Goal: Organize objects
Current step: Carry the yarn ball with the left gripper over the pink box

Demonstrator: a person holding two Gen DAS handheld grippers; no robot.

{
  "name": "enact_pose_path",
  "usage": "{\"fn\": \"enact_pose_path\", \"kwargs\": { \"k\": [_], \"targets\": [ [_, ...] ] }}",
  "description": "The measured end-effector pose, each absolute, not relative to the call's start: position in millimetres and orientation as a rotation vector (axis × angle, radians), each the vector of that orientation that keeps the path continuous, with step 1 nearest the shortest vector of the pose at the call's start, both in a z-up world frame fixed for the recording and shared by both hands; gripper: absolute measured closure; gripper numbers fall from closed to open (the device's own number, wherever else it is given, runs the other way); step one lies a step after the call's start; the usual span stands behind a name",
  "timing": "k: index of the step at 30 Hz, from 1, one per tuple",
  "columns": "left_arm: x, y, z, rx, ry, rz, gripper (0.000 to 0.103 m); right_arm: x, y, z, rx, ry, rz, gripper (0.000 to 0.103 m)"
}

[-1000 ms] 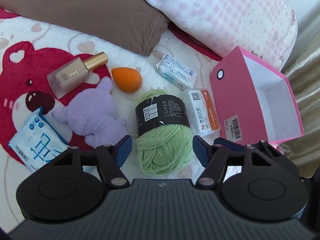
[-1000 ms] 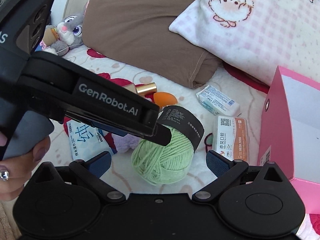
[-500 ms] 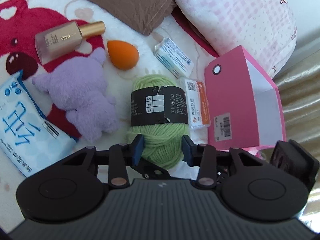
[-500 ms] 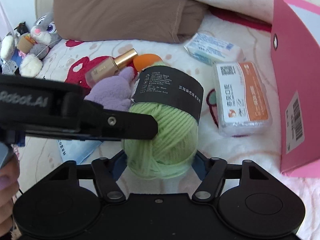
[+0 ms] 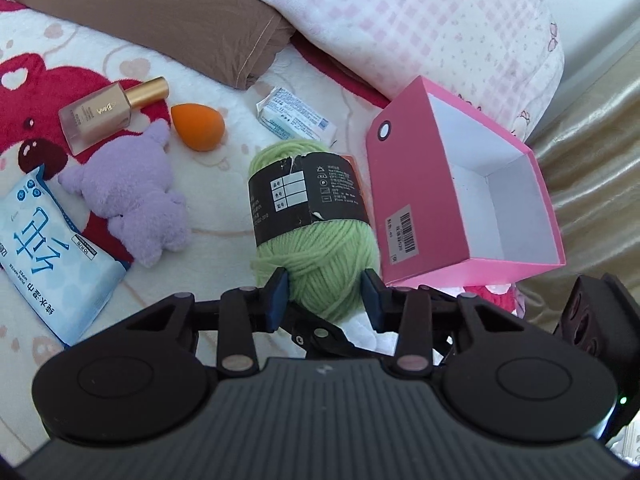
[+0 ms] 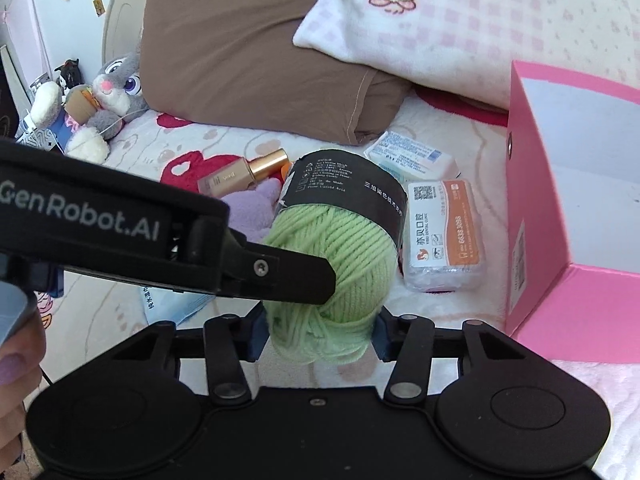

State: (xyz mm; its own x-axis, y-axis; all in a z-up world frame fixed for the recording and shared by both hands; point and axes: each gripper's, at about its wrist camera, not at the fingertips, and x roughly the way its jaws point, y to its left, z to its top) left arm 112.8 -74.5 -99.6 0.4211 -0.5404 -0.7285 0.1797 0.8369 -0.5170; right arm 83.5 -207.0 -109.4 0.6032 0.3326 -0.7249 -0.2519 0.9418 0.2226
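Observation:
A green yarn ball (image 5: 316, 248) with a black paper band is held between both grippers, just left of the open pink box (image 5: 404, 184). My left gripper (image 5: 325, 298) has its blue pads pressed into the yarn's near end. My right gripper (image 6: 318, 336) is closing on the same yarn ball (image 6: 340, 248), its pads touching the wool on both sides. In the right wrist view the left gripper's finger (image 6: 296, 276) crosses in front of the yarn. The pink box (image 6: 580, 312) stands at the right, its white inside bare.
On the bear-print blanket lie a foundation bottle (image 5: 108, 114), an orange sponge (image 5: 198, 128), a purple plush (image 5: 128, 196), a wipes pack (image 5: 48, 248), a white-blue packet (image 5: 296, 118) and an orange-white pack (image 6: 440, 232). A brown pillow (image 5: 160, 12) and a pink checked quilt (image 5: 420, 20) lie behind.
Both grippers went from wide open beside the yarn to closed on it. The yarn now sits higher and closer to the pink box, covering the orange-white pack in the left wrist view.

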Motion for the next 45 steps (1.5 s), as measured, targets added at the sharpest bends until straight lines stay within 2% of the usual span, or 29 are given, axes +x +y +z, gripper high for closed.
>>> {"fn": "enact_pose_path", "kwargs": {
  "k": [12,19,26,34,45],
  "targets": [
    [76.7,-128.4,6.1,-0.246,0.820,-0.592,0.065,43.3,-247.8,-17.6,-0.039,0.554,0.259,0.049],
    [94.9,-195.6,40.9,-0.170,0.863,-0.742,0.065,46.4,-299.1,17.1,-0.103,0.531,0.163,0.049],
    [118.3,-275.3,22.7,-0.157,0.903,-0.861,0.065,63.5,-363.8,10.8,-0.069,0.602,-0.012,0.049],
    [163.1,-341.7,-21.8,-0.193,1.056,-0.942,0.065,86.8,-436.5,-21.7,-0.002,0.742,-0.129,0.049],
    [202.8,-351.1,-97.3,-0.309,1.269,-0.861,0.063,110.9,-445.5,-58.0,0.042,0.996,-0.091,0.049]
  ]
}}
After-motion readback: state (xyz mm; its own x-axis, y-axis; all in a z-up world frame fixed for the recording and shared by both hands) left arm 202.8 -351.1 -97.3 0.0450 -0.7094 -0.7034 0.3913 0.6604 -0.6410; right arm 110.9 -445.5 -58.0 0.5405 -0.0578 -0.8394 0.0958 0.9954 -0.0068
